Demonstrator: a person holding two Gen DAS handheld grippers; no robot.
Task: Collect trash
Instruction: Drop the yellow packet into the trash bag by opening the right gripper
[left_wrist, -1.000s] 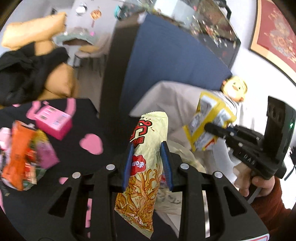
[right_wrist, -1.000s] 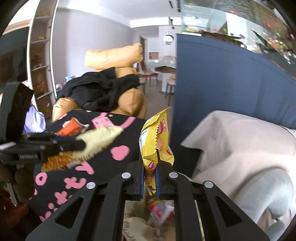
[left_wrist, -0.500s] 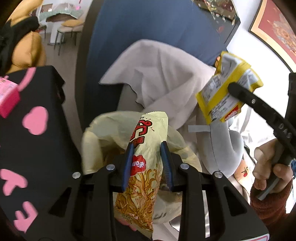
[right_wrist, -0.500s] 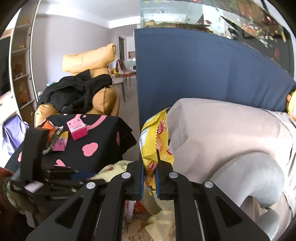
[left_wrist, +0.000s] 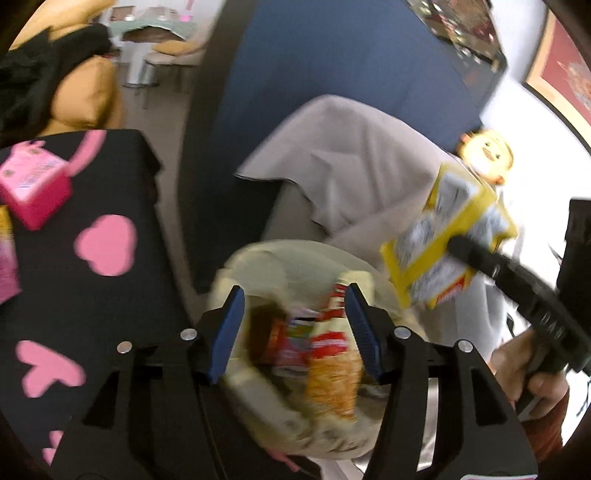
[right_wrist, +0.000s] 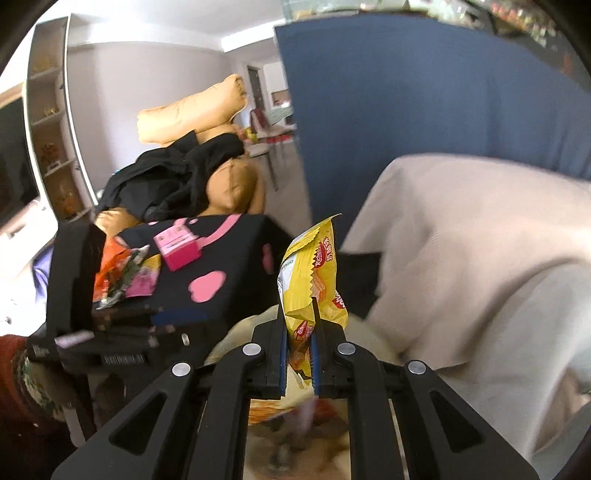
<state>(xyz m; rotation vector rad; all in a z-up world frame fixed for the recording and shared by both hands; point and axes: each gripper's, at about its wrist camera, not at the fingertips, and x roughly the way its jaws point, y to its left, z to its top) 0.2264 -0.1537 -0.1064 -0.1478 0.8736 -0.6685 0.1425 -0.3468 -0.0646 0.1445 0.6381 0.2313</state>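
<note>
My left gripper (left_wrist: 293, 295) hangs over the pale yellow trash bag (left_wrist: 280, 254), and its jaws are opening. The cream and orange snack bag (left_wrist: 332, 362) shows blurred between and below the blue pads, slipped down into the bag's mouth, close to the right pad and free of the left one. My right gripper (right_wrist: 298, 332) is shut on a yellow biscuit wrapper (right_wrist: 314, 273), which stands up from the jaws just above the trash bag (right_wrist: 240, 328). In the left wrist view the same yellow wrapper (left_wrist: 447, 243) hangs to the right of the bag.
A black cloth with pink hearts (left_wrist: 74, 295) covers the table left of the bag; a pink box (left_wrist: 33, 188) and several wrappers (right_wrist: 125, 273) lie on it. A grey blanket (left_wrist: 351, 166) drapes a seat behind, before a blue partition (left_wrist: 314, 74). A hand (left_wrist: 524, 365) holds the right gripper.
The left jaws have spread and the snack bag has dropped from their grip into the trash bag. Both grippers have come down over the bag; the right one still holds its yellow wrapper.
</note>
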